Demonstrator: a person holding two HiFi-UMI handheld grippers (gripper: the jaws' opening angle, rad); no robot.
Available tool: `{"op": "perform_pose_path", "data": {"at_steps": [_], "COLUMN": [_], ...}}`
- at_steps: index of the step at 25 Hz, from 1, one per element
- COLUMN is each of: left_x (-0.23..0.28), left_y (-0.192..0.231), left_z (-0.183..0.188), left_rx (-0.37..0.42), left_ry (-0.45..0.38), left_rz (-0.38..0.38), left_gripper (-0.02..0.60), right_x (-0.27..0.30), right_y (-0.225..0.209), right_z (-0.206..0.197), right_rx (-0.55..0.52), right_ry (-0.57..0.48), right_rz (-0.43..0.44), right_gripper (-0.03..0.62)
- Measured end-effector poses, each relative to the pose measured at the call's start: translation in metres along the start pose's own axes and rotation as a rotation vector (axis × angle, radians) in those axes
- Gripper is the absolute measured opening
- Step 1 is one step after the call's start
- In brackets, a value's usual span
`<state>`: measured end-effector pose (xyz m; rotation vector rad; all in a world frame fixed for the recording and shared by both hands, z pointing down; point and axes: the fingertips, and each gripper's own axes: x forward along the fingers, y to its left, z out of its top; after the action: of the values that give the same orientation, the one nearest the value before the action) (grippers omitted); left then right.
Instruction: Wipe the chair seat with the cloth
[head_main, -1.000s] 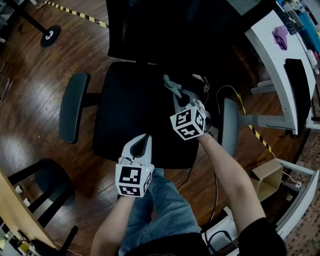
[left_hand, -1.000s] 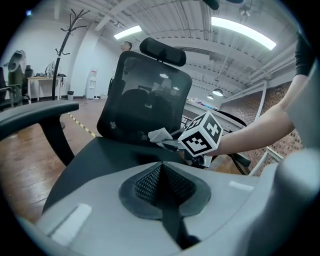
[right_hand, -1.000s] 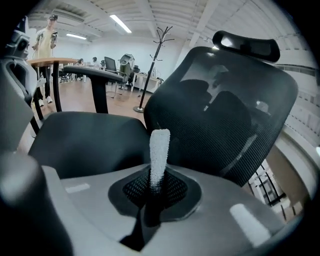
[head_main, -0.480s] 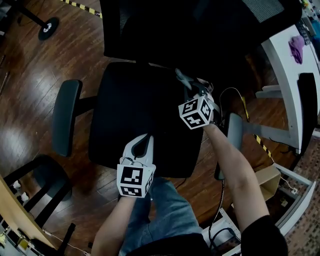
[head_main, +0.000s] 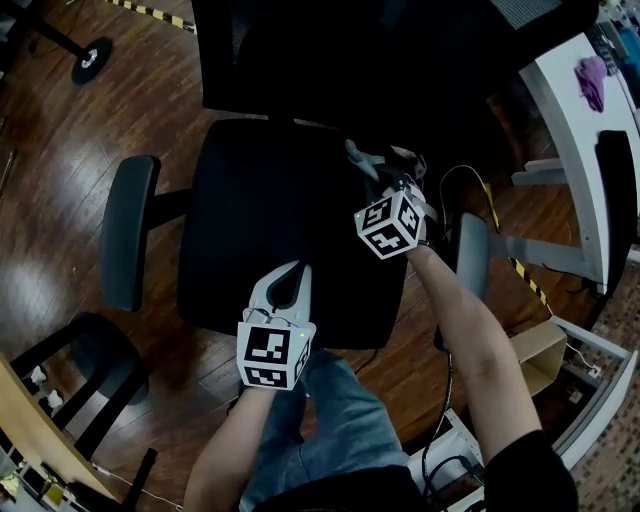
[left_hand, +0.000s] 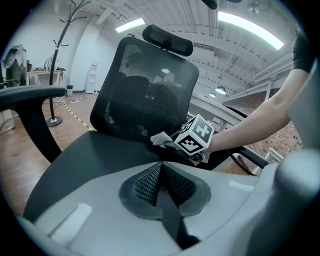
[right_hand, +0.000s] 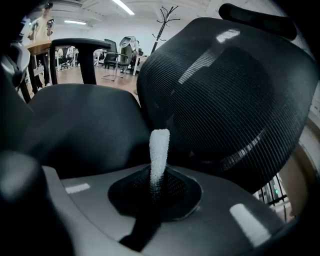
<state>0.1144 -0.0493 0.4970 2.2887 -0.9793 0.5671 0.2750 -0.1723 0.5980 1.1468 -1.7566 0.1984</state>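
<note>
Right fingers (right_hand: 225, 200) on cloth (right_hand: 159, 147), forearm (head_main: 462, 320) outstretched

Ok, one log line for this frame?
right gripper: shut on cloth, chair seat rear right | left gripper: shut, empty, seat front edge

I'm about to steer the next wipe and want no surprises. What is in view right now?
chair seat: one, black, centre
backrest: one, black mesh, behind the seat
armrests: two, grey, one on each side of the seat
cloth: one, white, pinched in the right gripper's jaws
desk: one, white, far right
purple item: one, on the desk
cardboard box: one, brown, floor at lower right
stool: one, black, lower left
coat stand: one, black, room's far left
right gripper: one, grey, shut on the cloth, over the seat's back right
left gripper: one, grey, shut and empty, over the seat's front
</note>
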Motion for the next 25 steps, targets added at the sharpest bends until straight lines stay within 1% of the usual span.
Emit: {"op": "perform_pose_path", "data": {"at_steps": [7,16,25], "left_x": [-0.020,-0.048,-0.078], "left_y": [-0.007,-0.020,-0.037], "left_z": [-0.012,-0.026,-0.048], "left_rx": [0.025,0.056,0.088], "left_ry": [0.004,0.010,0.013], "left_rz": [-0.023,-0.051,-0.078], "left_gripper": [0.005,0.005,0.005], "right_x": [-0.029,-0.076,-0.127], "right_y": [0.028,0.089,0.162], "right_z": [-0.007,-0.018,-0.045], "right_rx": [0.024,0.122,0.162], "right_ry": [-0.005,-0.014,-0.030], "right_rz": [-0.005,0.009,0.038], "right_gripper": [0.009,0.011,0.011]}}
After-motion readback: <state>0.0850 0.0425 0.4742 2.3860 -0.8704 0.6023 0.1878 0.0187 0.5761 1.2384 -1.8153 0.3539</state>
